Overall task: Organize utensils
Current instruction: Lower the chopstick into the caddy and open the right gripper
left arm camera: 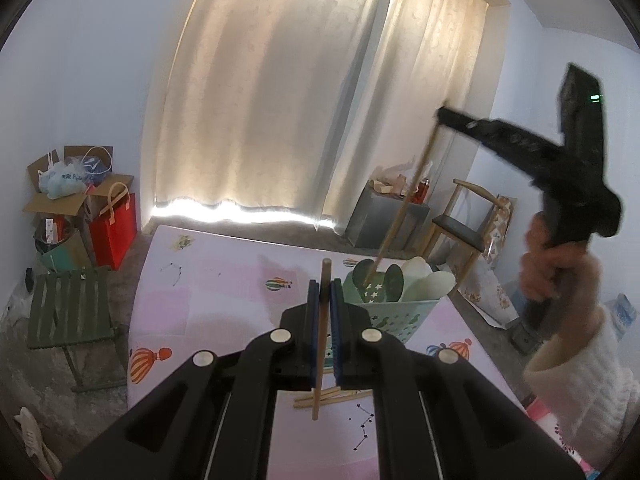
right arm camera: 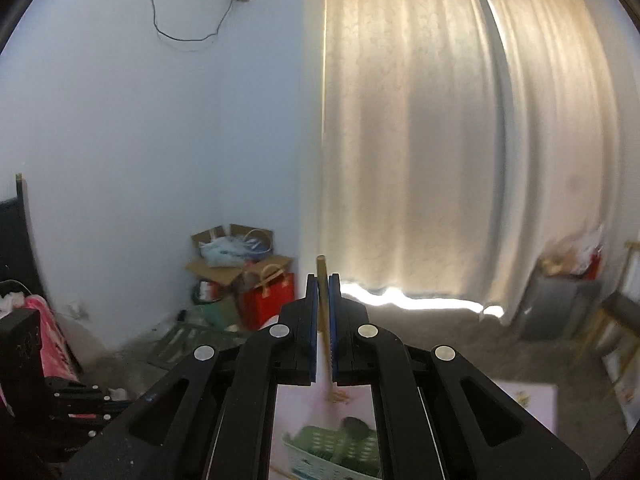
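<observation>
My left gripper [left arm camera: 325, 294] is shut on a wooden chopstick [left arm camera: 325, 270], held nearly upright above the pink table cloth [left arm camera: 224, 292]. Several more chopsticks [left arm camera: 340, 396] lie on the cloth beneath it. A pale green basket [left arm camera: 396, 320] stands just to the right and holds pale spoons [left arm camera: 428, 280] and dark green ones [left arm camera: 394, 282]. High at the right, my right gripper [left arm camera: 442, 114] is shut on a second chopstick [left arm camera: 404, 204], whose lower end dips into the basket. In the right wrist view, that gripper [right arm camera: 323, 292] pinches its chopstick [right arm camera: 321, 268] above the basket [right arm camera: 320, 440].
A person's hand [left arm camera: 556, 264] in a white sleeve holds the right gripper. Left of the table are a green slatted stool [left arm camera: 70, 308], cardboard boxes and a red bag [left arm camera: 114, 228]. A wooden chair [left arm camera: 460, 232] and a grey cabinet [left arm camera: 384, 216] stand behind the basket, before the curtains.
</observation>
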`<state>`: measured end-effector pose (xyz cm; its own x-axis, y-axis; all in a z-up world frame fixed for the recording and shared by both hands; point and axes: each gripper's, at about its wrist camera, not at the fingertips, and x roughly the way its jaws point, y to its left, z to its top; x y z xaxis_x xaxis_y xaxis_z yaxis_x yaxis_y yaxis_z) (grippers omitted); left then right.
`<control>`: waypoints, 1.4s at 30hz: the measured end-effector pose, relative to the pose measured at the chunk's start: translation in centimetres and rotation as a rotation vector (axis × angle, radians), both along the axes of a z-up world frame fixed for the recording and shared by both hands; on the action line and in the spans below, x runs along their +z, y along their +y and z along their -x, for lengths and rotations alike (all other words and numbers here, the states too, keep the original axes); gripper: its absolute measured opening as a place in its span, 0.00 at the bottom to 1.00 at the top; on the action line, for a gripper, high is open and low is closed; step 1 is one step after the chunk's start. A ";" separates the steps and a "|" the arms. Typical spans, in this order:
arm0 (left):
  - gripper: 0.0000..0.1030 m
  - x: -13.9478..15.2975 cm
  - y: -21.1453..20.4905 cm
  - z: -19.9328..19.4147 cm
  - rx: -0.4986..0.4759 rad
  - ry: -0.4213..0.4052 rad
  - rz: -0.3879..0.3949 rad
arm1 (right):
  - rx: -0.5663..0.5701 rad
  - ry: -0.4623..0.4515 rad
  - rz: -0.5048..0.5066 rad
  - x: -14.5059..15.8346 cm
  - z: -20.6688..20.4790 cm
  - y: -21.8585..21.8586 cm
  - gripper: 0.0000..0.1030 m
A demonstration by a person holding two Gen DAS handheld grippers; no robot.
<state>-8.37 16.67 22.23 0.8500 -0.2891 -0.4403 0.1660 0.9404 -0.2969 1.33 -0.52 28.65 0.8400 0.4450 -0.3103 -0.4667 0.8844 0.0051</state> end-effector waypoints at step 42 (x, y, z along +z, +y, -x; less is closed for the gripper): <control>0.05 8.9 -5.6 -8.4 0.062 -0.306 -0.059 | -0.011 0.240 0.005 -6.3 0.8 -4.5 0.30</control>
<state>0.01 11.02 31.17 0.9609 -0.2141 -0.1754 0.1811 0.9656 -0.1867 0.58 -5.01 22.34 0.7466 0.4341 -0.5041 -0.4430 0.8897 0.1100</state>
